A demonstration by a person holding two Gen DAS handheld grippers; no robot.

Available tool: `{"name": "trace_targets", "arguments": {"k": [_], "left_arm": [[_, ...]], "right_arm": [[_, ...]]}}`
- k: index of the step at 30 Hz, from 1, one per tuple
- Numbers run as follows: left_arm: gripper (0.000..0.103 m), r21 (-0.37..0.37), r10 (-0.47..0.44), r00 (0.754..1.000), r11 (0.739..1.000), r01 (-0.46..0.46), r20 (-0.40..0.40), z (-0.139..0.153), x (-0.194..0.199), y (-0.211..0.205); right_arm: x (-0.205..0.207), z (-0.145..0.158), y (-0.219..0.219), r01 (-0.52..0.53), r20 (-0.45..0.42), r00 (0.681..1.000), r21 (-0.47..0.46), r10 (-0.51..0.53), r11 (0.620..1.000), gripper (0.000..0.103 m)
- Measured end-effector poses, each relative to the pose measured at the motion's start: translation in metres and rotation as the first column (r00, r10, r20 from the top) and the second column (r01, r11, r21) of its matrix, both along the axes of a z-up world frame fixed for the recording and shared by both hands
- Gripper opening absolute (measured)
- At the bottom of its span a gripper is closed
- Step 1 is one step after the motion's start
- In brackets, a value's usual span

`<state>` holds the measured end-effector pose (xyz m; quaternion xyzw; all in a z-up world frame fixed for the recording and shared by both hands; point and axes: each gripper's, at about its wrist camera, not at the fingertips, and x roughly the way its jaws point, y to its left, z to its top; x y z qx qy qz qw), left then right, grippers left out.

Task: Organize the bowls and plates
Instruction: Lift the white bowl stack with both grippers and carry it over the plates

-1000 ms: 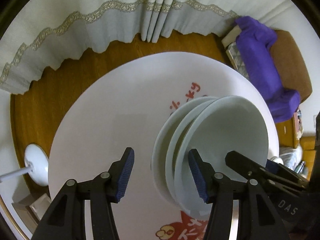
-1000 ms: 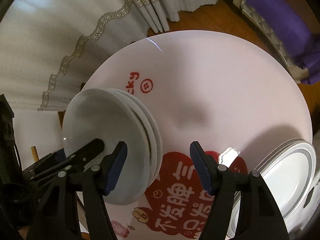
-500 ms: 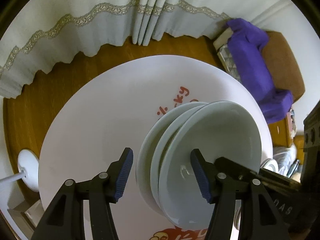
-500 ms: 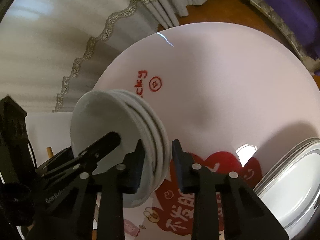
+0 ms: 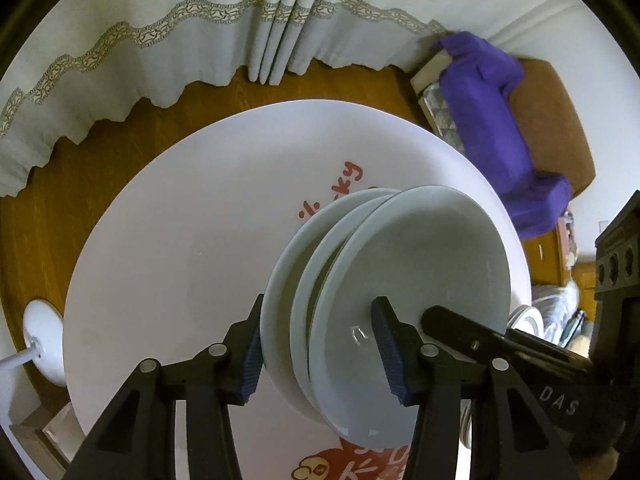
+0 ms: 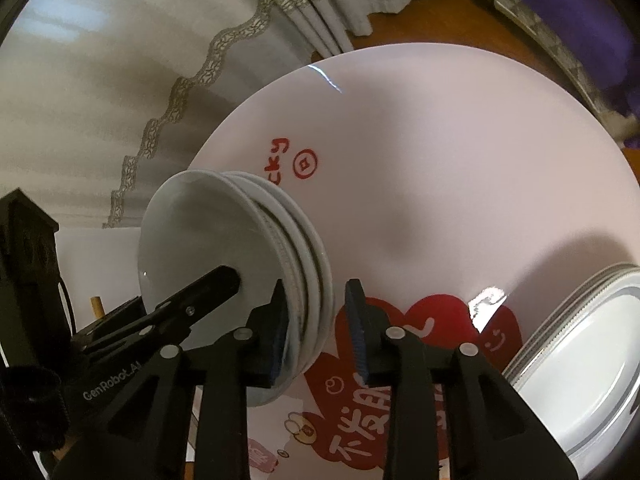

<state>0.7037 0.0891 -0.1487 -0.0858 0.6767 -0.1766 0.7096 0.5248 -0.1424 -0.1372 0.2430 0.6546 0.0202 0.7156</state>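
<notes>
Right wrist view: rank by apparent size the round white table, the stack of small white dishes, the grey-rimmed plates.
1. Round white table with red print, largest.
2 and 3. Stack of small white dishes versus grey-rimmed plates: unsure, since the plates are cut off by the frame and the dishes sit near the camera.

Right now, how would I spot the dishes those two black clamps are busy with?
Find the round white table with red cartoon print. Over it stands a nested stack of three plain white dishes, tipped on edge. The other stack lies flat and has grey-ringed rims.
</notes>
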Motion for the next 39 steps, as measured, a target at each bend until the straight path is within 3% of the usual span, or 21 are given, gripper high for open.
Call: {"name": "trace_targets", "arguments": {"k": [9, 13, 16, 20, 23, 35, 39], "left_arm": [[0.04, -0.044, 0.011, 0.999, 0.999, -0.012, -0.03, -0.007, 0.007, 0.019], [0.048, -0.08, 0.062, 0.994, 0.994, -0.069, -0.089, -0.018, 0.011, 0.031], [0.047, -0.081, 0.055, 0.995, 0.995, -0.061, -0.077, -0.018, 0.015, 0.037], [0.034, -0.099, 0.063, 0.996, 0.993, -0.07, -0.065, -0.017, 0.012, 0.043], [0.031, -0.109, 0.075, 0.995, 0.991, -0.081, -0.06, -0.019, 0.009, 0.05], [0.029, -0.06, 0.066, 0.998, 0.996, -0.067, -0.019, -0.002, -0.01, 0.028], [0.029, -0.074, 0.078, 0.997, 0.994, -0.079, -0.016, -0.001, -0.012, 0.027]], "right_arm": [[0.002, -0.004, -0.005, 0.048, -0.019, 0.999, 0.066, -0.047, 0.997, 0.031], [0.006, -0.008, -0.009, 0.063, -0.029, 0.998, 0.085, -0.061, 0.994, 0.041], [0.006, -0.012, -0.015, 0.069, -0.032, 0.997, 0.101, -0.066, 0.993, 0.043], [0.009, -0.017, -0.016, 0.072, -0.035, 0.997, 0.147, -0.068, 0.986, 0.039], [0.009, -0.015, -0.012, 0.065, -0.023, 0.998, 0.145, -0.062, 0.987, 0.036], [0.004, -0.012, -0.016, 0.066, -0.008, 0.998, 0.141, -0.065, 0.988, 0.032], [0.003, -0.016, -0.021, 0.069, 0.005, 0.997, 0.172, -0.071, 0.983, 0.032]]}}
